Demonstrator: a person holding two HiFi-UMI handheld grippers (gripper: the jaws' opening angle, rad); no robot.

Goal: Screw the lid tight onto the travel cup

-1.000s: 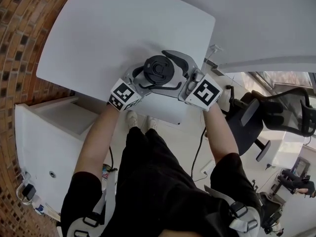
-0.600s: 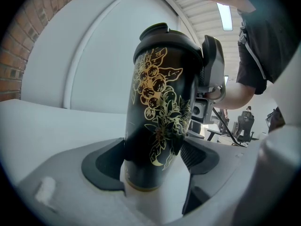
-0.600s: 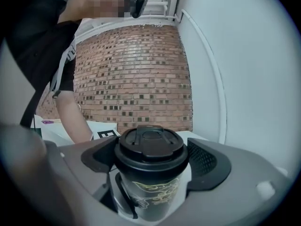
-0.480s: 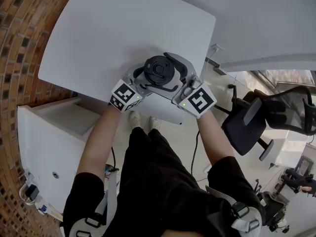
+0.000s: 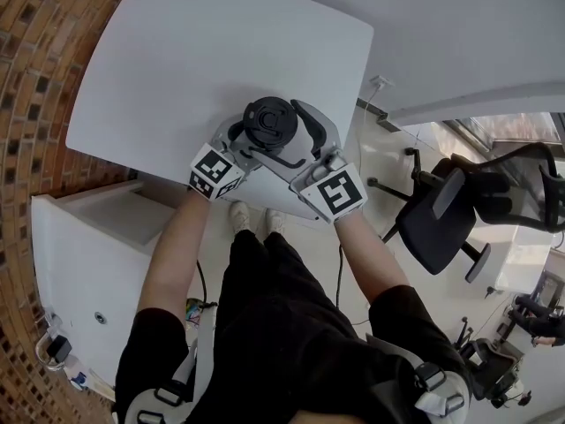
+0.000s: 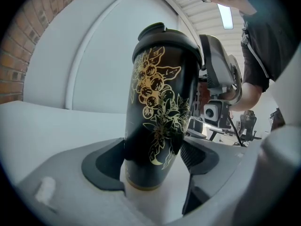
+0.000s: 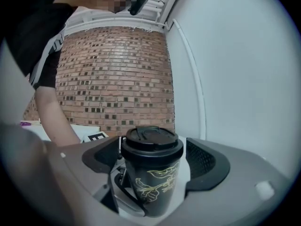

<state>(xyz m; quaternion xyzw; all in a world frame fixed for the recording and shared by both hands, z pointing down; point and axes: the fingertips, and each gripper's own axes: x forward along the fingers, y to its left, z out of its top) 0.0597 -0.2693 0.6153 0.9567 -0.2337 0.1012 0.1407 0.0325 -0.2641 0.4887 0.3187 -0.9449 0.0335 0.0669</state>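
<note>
On the white bench (image 5: 177,60), before a brick wall (image 7: 113,74), the travel cup (image 6: 157,117) stands upright. The left gripper (image 6: 150,164) clamps its lower body, probably to stop it spinning. The right gripper (image 7: 153,160), whose jaws have just been closing, pinches the lid (image 7: 151,142), ready to twist.

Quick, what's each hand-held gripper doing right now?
Left hand-held gripper: closed on the cup.
Right hand-held gripper: jaws just closing around the lid; whether they press it cannot be told.

travel cup (image 6: 157,112) on white table (image 5: 177,69)
</note>
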